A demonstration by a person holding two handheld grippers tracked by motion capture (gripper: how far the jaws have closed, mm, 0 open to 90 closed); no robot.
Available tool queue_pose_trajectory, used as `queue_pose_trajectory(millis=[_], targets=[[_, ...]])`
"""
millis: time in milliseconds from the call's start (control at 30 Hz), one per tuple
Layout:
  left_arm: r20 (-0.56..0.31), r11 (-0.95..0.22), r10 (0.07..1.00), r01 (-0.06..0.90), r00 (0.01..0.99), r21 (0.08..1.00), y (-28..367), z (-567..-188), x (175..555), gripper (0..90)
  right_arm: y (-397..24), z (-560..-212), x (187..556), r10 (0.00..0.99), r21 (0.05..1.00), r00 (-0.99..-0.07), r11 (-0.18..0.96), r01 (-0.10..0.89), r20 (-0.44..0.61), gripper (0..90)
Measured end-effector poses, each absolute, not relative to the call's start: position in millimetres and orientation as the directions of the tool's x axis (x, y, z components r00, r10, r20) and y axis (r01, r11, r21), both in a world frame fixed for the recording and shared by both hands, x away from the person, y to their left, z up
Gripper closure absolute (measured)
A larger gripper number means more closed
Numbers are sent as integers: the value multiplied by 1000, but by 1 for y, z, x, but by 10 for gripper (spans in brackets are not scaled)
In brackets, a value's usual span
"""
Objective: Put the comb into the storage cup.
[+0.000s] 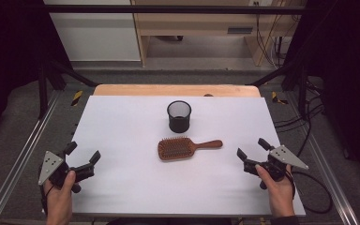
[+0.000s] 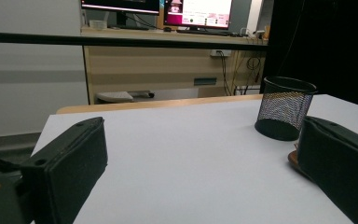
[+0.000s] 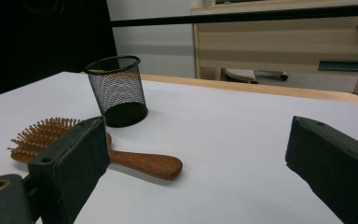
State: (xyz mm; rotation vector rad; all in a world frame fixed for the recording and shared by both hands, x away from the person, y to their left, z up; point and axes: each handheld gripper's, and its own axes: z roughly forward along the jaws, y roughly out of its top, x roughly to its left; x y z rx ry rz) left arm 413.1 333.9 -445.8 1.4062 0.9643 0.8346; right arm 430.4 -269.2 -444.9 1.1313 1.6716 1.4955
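One wooden hairbrush (image 1: 187, 147) is laid flat near the middle of the white table (image 1: 122, 131), bristles up, with its paddle head to the left and its handle pointing right. In the right gripper view the hairbrush (image 3: 121, 156) is seen beyond the left jaw, the handle end resting on the table surface. One black mesh cup (image 1: 179, 116) is stood upright just beyond the hairbrush on the far side, apart from it; its open top faces up.

Two grippers are held by two hands at the near edge of the table, one at each side, both well apart from the hairbrush. The left gripper (image 1: 82, 157) is held at the near left with its jaws spread and nothing between them. The right gripper (image 1: 252, 149) is held at the near right, jaws likewise spread, with nothing gripped. In the left gripper view the mesh cup (image 2: 284, 108) is seen at the right, beyond the right jaw.
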Motion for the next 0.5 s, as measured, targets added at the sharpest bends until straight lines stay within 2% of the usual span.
queue_pose_trajectory(millis=[300,500], targets=[[-19,-15,908,78,419,997,328,-446,413,21,-263,-443,433,910,980,-404,-18,199,98,74],[-6,-32,908,84,419,996,327,-447,412,21,-251,-441,439,903,977,-420,0,215,92,74]])
